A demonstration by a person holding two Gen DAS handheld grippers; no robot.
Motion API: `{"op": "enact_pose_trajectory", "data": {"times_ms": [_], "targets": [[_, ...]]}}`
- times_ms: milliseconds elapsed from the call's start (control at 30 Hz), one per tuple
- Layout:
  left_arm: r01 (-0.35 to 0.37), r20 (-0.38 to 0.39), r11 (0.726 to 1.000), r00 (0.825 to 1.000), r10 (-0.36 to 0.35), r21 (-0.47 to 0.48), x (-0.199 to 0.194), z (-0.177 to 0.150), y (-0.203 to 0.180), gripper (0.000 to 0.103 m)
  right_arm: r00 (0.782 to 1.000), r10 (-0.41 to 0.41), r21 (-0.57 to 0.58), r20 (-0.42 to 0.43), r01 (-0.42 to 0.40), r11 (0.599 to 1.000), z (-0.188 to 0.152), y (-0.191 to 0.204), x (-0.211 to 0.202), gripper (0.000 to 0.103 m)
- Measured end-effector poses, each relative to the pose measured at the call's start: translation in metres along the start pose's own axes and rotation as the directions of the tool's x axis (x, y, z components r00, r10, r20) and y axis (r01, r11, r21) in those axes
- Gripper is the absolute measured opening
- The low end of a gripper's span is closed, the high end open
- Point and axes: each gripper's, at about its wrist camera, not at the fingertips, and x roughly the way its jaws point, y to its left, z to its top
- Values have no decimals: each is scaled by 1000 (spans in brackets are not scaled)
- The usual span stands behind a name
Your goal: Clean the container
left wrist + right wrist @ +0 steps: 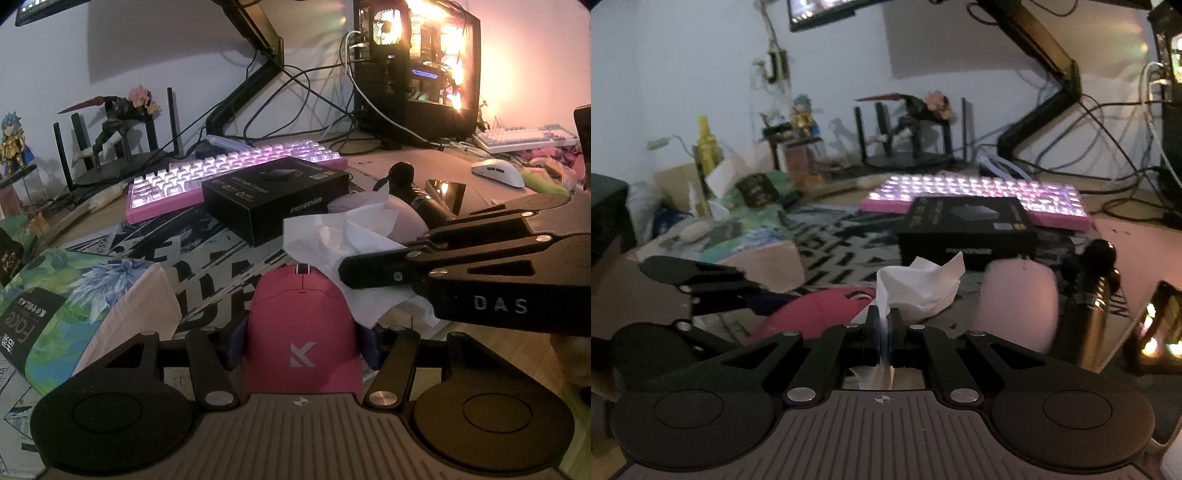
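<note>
A pink computer mouse (301,332) with a white K logo is clamped between the blue pads of my left gripper (301,349), held just above the desk mat. My right gripper (885,325) is shut on a crumpled white tissue (919,288). In the left wrist view the right gripper (345,269) comes in from the right and presses the tissue (332,240) against the mouse's front right side. In the right wrist view the pink mouse (816,310) shows low left, with the left gripper (757,295) beside it.
A black charger box (275,195) and a lit pink keyboard (207,173) lie behind. A tissue pack (74,295) sits at left. A pale pink mouse (1019,302) and a dark bottle (1093,306) are at right. A white mouse (498,171), PC tower (417,66) and cables stand farther back.
</note>
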Motion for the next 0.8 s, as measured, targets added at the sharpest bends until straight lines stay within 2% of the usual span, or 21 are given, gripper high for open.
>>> {"op": "enact_pose_trajectory", "data": {"times_ms": [400, 800], "targets": [[-5, 1, 1000, 1000, 5, 5, 0, 0, -1, 59, 995, 92, -18, 37, -92, 996, 5, 11, -2, 5], [-7, 2, 1000, 1000, 7, 8, 0, 0, -2, 59, 998, 58, 4, 34, -58, 998, 5, 11, 2, 5]]}}
